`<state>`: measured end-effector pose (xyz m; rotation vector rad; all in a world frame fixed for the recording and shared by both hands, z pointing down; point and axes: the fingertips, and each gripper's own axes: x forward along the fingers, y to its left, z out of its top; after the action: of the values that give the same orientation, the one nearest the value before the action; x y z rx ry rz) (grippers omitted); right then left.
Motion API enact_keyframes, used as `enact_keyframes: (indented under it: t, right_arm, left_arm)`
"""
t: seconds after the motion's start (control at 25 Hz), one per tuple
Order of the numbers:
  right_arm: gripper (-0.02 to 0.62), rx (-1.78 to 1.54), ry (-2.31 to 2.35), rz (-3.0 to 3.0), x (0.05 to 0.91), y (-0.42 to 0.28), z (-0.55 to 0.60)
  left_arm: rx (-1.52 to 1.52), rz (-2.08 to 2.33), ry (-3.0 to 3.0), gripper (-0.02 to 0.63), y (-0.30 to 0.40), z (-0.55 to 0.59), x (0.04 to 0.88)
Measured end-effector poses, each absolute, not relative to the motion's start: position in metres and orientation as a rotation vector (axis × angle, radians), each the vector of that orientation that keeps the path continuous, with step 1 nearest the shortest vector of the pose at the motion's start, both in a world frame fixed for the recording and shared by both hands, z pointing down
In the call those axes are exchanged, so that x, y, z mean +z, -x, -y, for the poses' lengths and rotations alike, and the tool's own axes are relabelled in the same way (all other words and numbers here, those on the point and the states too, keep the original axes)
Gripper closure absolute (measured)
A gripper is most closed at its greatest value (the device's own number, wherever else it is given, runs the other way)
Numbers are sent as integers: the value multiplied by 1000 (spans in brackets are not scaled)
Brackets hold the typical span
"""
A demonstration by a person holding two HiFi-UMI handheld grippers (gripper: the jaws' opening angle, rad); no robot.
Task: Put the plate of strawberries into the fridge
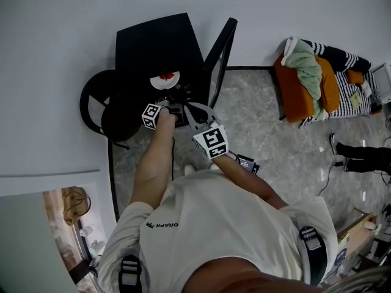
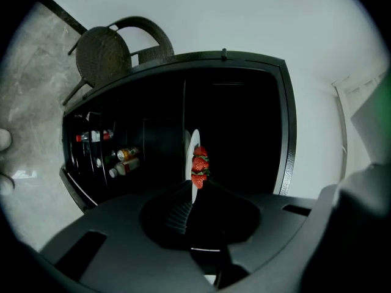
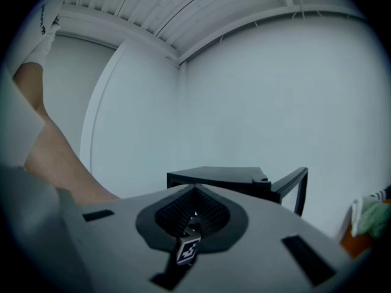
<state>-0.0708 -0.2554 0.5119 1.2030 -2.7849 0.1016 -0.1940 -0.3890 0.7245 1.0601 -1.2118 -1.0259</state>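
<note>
At fridge [image 2: 287, 133], left tongs [image 2: 194, 195] grip plate [image 2: 193, 144] (w/ strawberries [image 2: 200, 163]).

Quick tally: one plate [image 2: 193, 154] with three strawberries [image 2: 200, 163] that I can see, one fridge [image 2: 287, 133], one chair [image 2: 105, 57]. At least three bottles [image 2: 127, 154] in the door [image 2: 74, 163], and two grippers, left gripper [image 2: 193, 191] plus right gripper [image 3: 194, 215].

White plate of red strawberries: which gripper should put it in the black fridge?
Left. The left gripper grips the white plate facing the open black fridge; the right gripper is shut, empty, facing white wall.
</note>
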Motion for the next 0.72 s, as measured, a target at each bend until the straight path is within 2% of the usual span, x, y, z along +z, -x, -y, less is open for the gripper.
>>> enact_keyframes:
  t: [0.24, 0.72]
  right_arm:
    - [583, 100, -1201, 2786, 511, 69, 250]
    - [583, 110, -1224, 2784, 514, 65, 252]
  left_arm:
    - [-1073, 1182, -1075, 603, 198, 377, 714]
    - [-1078, 1108, -1202, 604, 170, 359, 668]
